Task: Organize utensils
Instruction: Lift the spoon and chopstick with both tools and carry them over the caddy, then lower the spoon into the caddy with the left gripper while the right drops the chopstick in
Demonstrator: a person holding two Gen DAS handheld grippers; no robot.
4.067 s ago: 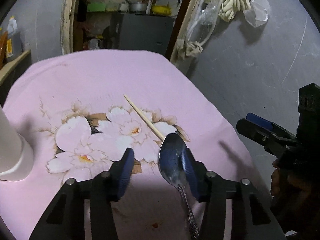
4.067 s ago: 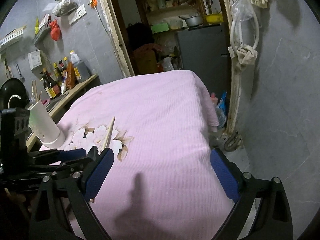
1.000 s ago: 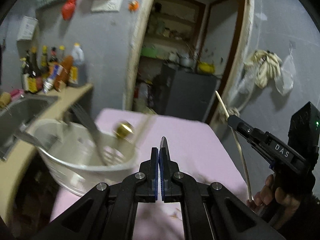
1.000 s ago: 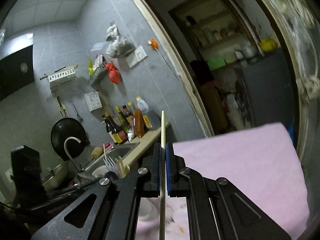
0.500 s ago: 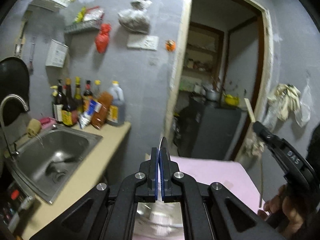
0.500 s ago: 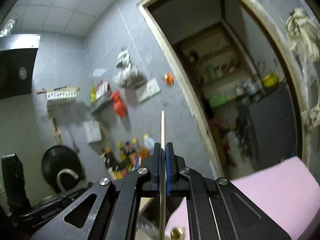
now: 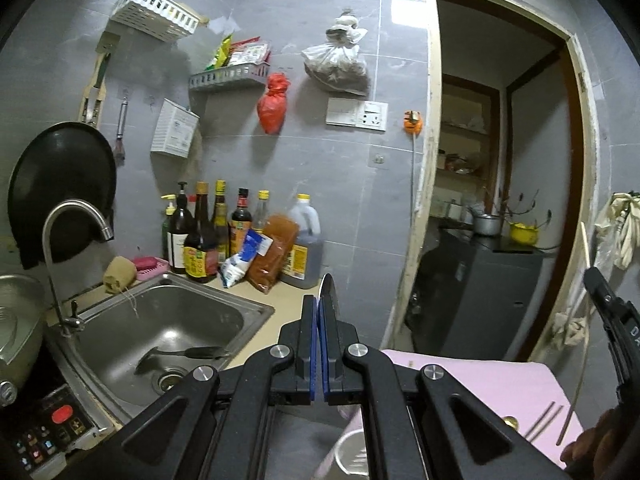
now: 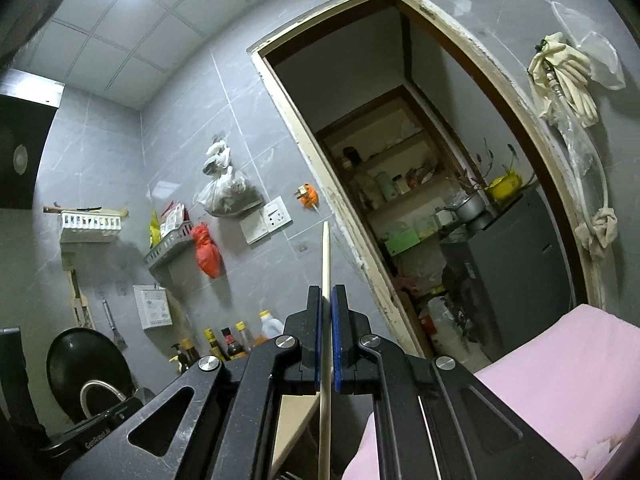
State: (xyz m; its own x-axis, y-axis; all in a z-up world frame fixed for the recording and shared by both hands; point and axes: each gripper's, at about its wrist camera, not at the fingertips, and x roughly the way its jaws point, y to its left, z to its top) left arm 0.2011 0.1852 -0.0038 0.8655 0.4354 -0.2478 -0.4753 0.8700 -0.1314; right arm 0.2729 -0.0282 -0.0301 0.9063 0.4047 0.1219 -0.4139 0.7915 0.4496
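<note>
My right gripper (image 8: 327, 300) fingers clamp a light, stiff chopstick (image 8: 325, 264) mid-shaft; left gripper (image 7: 319, 312) fingers pinch the slippery spoon (image 7: 327, 286) bowl edge-on

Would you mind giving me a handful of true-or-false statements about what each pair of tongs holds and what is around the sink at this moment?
1. The left tongs are shut on a spoon. True.
2. The right tongs are open and hold nothing. False: they are shut on a chopstick that stands upright.
3. A utensil lies in the sink. True: a dark one lies near the drain.
4. The bottles stand on the pink cloth. False: they stand on the counter behind the sink.
5. A black pan hangs on the wall behind the tap. True.
</note>
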